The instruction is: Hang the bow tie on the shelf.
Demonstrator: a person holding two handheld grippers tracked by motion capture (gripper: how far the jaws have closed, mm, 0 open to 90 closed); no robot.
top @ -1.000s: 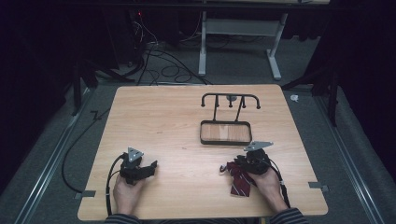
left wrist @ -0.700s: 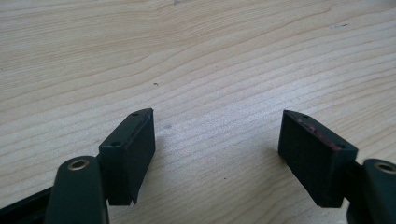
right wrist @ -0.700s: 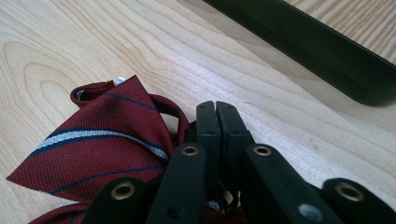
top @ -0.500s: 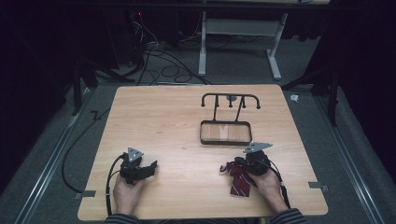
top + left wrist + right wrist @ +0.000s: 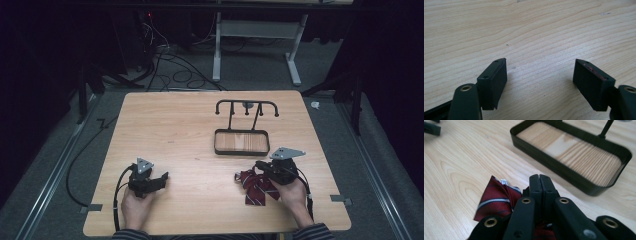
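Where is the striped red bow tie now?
In the high view the bow tie lies on the table's near right part, at the right gripper, just in front of the black tray.

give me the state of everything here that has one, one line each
left gripper: open, nothing between its jaws, resting on the table
right gripper: shut on the striped bow tie
striped bow tie: pinched at its middle, tails lying on the table
tray of the black stand: empty, upright
hanging bar of the stand: nothing hung on it
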